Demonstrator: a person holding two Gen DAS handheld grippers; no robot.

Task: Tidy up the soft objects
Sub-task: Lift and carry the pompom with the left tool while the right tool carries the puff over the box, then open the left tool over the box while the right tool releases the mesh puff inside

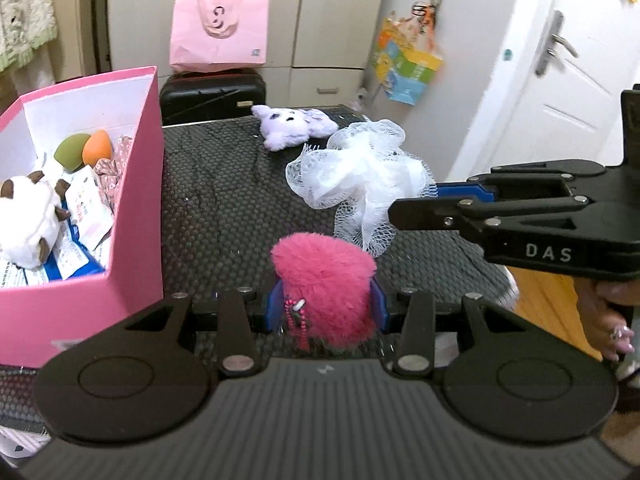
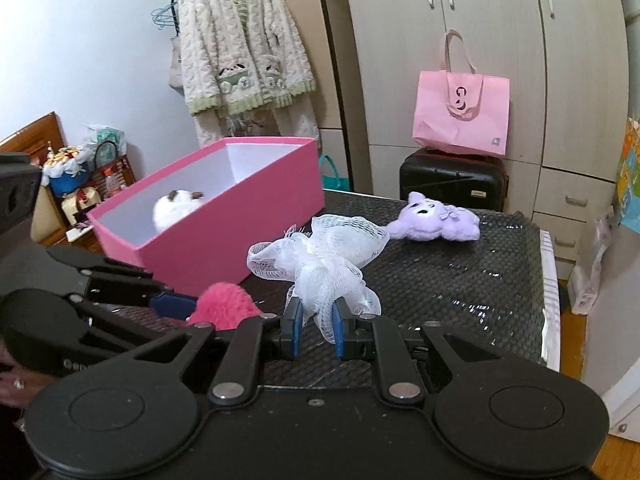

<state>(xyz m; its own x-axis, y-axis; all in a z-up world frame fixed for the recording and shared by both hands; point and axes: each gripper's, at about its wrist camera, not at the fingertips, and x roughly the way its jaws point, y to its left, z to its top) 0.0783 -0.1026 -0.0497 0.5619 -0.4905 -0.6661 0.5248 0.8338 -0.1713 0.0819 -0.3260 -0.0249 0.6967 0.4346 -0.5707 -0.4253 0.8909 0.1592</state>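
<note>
At the left edge of the table point(image 1: 224, 200) we see the pink box point(image 1: 136, 208), open at the top and cut off by the left side of the left wrist view. Inside it lie a white and brown plush point(image 1: 28, 220), a green sponge point(image 1: 72, 152) and an orange sponge point(image 1: 97, 147), some patterned cloth and printed packets whose print we cannot read. In the right wrist view only the top of that plush shows above the box wall; the rest of the contents is hidden.

Near the front edge, our left gripper point(image 1: 326, 308) is closed on the pink fluffy toy point(image 1: 324, 276), its blue pads pressing on both sides. The toy's lower part is hidden behind the gripper's frame, and a small beaded charm hangs at its front, too small to make out.

Toward the middle of the table our right gripper point(image 2: 316, 330) pinches a thin tail of the white mesh puff point(image 2: 320, 256) between nearly meeting pads; the puff's bulk billows free in front of them. We cannot tell whether it rests on the table or hangs just above it.

Near the far edge, apart from both, lies the lilac plush point(image 2: 436, 218). Behind the table a black case point(image 2: 452, 178) carries a pink bag point(image 2: 464, 116). A hand with a ring point(image 1: 616, 332) shows partly at the right edge, beneath the right gripper's body.
</note>
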